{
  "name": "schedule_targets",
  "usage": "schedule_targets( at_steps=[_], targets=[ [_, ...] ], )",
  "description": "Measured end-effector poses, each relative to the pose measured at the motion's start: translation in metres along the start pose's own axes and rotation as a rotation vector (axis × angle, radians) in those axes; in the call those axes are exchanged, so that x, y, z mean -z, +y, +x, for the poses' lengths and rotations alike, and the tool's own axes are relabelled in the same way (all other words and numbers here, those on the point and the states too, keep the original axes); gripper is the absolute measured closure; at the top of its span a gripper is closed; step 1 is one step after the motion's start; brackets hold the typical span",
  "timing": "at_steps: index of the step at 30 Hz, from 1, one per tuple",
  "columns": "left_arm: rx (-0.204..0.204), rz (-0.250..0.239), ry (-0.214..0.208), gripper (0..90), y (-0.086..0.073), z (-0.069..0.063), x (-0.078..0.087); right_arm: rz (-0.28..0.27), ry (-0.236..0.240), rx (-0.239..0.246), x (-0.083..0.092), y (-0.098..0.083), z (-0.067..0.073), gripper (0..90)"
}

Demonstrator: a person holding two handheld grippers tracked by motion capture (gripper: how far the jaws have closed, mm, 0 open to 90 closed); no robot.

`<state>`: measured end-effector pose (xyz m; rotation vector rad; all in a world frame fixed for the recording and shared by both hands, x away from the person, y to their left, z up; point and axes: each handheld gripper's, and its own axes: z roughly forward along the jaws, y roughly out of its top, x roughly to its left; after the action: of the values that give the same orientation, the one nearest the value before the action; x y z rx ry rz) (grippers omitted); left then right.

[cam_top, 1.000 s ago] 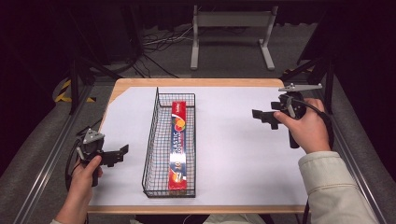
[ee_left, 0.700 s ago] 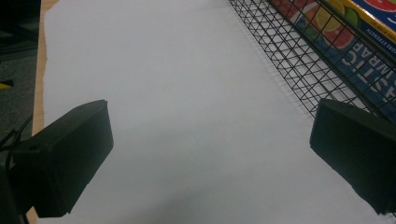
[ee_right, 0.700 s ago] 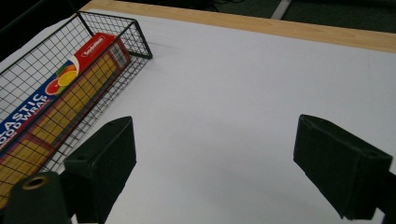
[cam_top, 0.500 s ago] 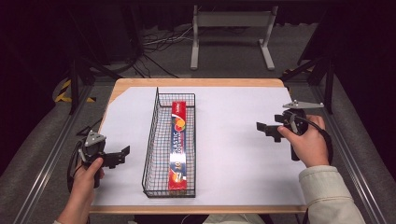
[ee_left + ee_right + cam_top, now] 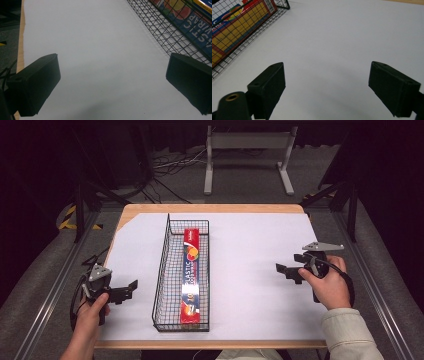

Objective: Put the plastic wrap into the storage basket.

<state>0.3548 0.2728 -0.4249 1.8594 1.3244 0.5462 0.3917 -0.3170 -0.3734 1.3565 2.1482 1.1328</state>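
Lying lengthwise in the wire basket [image 5: 172,270] on the white surface [image 5: 250,250], the plastic-wrap box [image 5: 190,270] sits between both hand-held grippers — left [image 5: 131,289], right [image 5: 283,271] — each spread wide, empty, well apart from it.

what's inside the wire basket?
One long red plastic-wrap box lies lengthwise along the floor of the wire basket, label up. Nothing else shows inside. The box covers whatever might lie beneath it.

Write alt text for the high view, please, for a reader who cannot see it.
A long red box lies in a black wire basket on a white-covered table. The left gripper and right gripper, each hand-held, sit open on either side.
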Motion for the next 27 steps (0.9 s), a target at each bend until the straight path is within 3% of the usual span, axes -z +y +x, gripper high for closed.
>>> schedule_targets(
  at_steps=[13,19,22,27],
  targets=[
    [0.026,0.002,-0.004,0.1,-0.006,0.009,-0.006,0.013,-0.014,0.018,-0.011,-0.032,-0.003,14.8],
    [0.006,0.027,-0.003,0.1,-0.01,0.008,-0.012,0.014,-0.016,0.035,-0.019,-0.046,-0.002,15.6],
    [0.003,0.015,-0.014,0.1,-0.011,0.008,-0.013,0.031,-0.021,0.058,-0.024,-0.052,-0.001,15.7],
    [-0.005,0.015,-0.024,0.1,-0.014,0.01,-0.019,0.031,-0.013,0.051,-0.028,-0.057,0.001,15.6]
  ],
)
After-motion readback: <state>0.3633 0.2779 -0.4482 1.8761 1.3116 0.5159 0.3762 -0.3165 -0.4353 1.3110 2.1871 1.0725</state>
